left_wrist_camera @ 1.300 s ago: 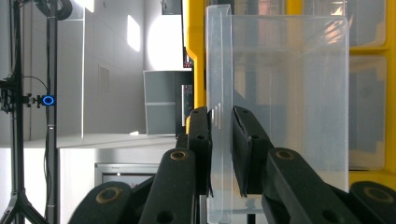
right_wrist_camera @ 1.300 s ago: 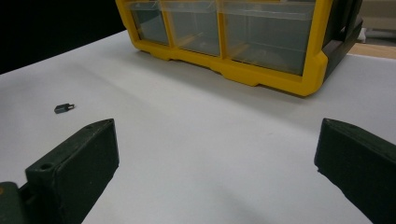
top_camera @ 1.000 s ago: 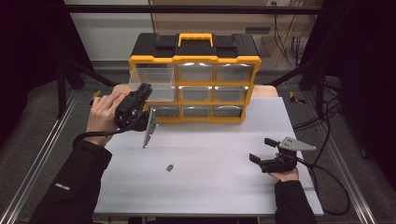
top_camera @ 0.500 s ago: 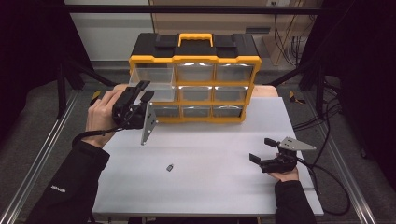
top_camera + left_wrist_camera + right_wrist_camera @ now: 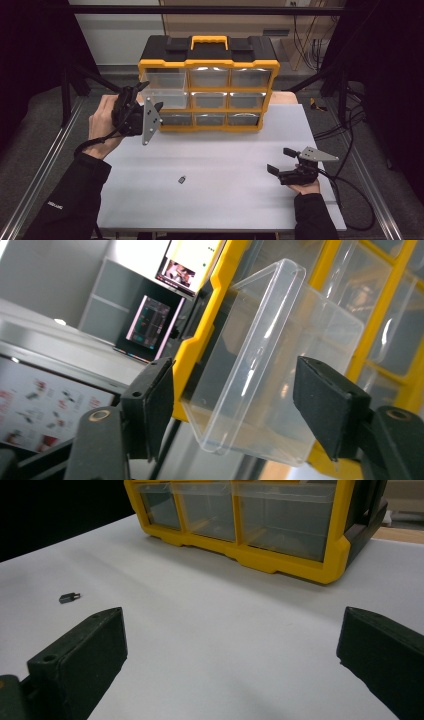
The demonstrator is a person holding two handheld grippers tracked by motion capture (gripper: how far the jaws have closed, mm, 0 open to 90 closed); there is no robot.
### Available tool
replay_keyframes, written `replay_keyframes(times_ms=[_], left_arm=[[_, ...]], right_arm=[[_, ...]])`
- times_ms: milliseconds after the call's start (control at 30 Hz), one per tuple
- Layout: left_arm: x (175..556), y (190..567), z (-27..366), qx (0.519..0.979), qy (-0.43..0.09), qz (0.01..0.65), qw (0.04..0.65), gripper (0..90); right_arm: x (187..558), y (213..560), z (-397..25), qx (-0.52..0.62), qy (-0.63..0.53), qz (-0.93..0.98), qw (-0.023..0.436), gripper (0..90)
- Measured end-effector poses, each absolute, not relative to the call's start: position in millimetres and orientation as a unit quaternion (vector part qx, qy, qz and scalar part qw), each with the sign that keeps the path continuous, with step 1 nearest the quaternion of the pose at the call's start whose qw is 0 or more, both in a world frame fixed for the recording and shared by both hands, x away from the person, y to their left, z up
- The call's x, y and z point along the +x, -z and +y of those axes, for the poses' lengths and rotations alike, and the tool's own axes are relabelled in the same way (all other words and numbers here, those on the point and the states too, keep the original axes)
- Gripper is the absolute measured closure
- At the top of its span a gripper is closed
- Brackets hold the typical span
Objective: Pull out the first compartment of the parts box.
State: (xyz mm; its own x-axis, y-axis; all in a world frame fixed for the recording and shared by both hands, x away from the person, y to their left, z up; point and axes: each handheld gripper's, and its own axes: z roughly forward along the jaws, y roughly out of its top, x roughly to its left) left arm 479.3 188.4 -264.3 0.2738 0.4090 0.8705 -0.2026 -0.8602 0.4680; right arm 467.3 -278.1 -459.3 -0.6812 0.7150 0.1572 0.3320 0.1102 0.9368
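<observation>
Your left claw [image 5: 142, 97] is up at the top-left corner of the yellow organizer [image 5: 207, 90], jaws released & spread wide. In the left gripper view the clear drawer [image 5: 270, 375] sits partly pulled out of its slot, and your two jaws stand one on each side of it w/ gaps both sides, so no contact yet. The drawer looks empty as far as you can see through the plastic. In the high view it's the top-left drawer [image 5: 162, 91] of the 3x3 set, sticking out past the front of the frame toward your left hand [image 5: 102, 125].

Your right claw [image 5: 285, 160] rests low over the tabletop [image 5: 225, 150] at the right side, well apart from the organizer, jaws also released, nothing between them. In the right gripper view there's just bare white tabletop between the two jaws.

A small dark part [image 5: 182, 179] lies alone on the tabletop near the middle front, btw your two hands, closer to the right claw than the left; in the right gripper view it shows off to the left [image 5: 69, 597].
</observation>
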Motion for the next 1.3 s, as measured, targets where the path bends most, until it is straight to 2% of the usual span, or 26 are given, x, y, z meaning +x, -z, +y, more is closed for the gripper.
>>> replay_keyframes(times_ms=[433, 767, 1300], left_arm=[[472, 262, 196, 0.754, -0.528, 0.161, 0.356, 17.5], [461, 274, 204, 0.735, -0.466, 0.233, 0.433, 13.3], [456, 309, 219, 0.707, -0.391, 0.326, 0.492, 7.9]], right_arm=[[467, 459, -278, 0.361, -0.561, 0.725, 0.17, 0.3], [467, 459, -278, 0.361, -0.562, 0.724, 0.17, 0.3], [468, 460, -277, 0.361, -0.561, 0.725, 0.17, 0.3]])
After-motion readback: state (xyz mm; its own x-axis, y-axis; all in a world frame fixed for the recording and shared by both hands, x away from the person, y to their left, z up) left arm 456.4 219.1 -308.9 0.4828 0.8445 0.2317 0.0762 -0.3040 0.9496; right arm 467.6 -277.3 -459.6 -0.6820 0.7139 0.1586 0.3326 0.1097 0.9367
